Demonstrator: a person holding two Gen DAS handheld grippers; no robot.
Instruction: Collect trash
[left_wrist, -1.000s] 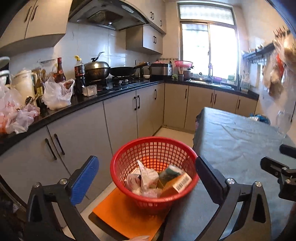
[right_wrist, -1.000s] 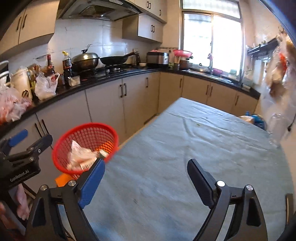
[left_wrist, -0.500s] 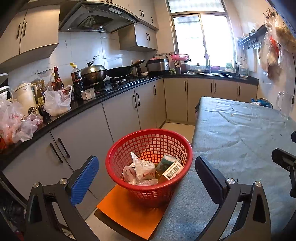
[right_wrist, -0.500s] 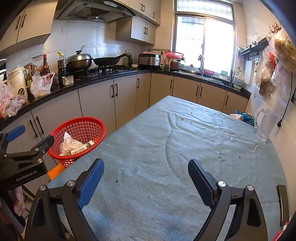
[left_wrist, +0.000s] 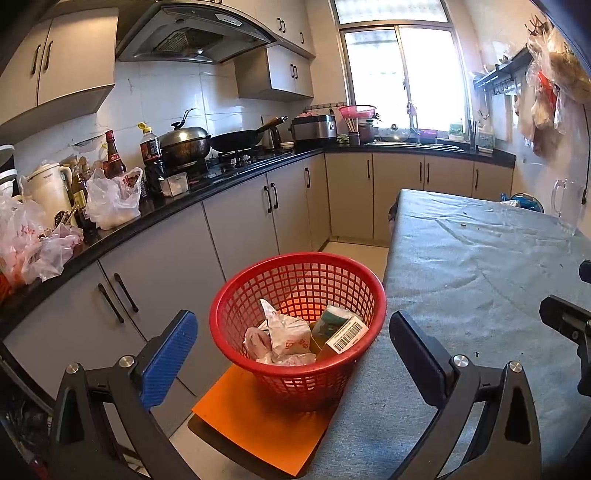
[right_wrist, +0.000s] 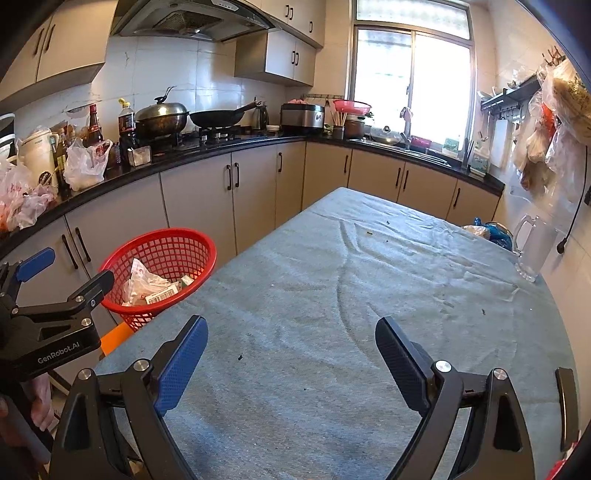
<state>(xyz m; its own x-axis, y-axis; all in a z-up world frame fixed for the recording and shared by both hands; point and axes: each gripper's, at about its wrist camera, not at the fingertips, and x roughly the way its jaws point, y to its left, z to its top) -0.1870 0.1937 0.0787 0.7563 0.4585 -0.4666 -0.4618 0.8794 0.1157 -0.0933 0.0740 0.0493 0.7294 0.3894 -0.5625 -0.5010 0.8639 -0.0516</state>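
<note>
1. Left gripper (left_wrist: 293, 354): I see both jaws spread wide, nothing between them; it hangs in front of the basket.
2. Right gripper (right_wrist: 291, 363): jaws wide apart, nothing held, over the table (right_wrist: 369, 295).
3. Basket (left_wrist: 299, 325): red, mesh, upright on an orange stool (left_wrist: 258, 424) just beside the table's left edge.
4. Trash, in the basket: crumpled wrapper (left_wrist: 284, 332), green box (left_wrist: 332, 319), barcoded carton (left_wrist: 345, 334).
5. Table: grey cloth, small crumbs scattered.
6. Mug (right_wrist: 533, 247): clear glass, far right corner of the table.
</note>
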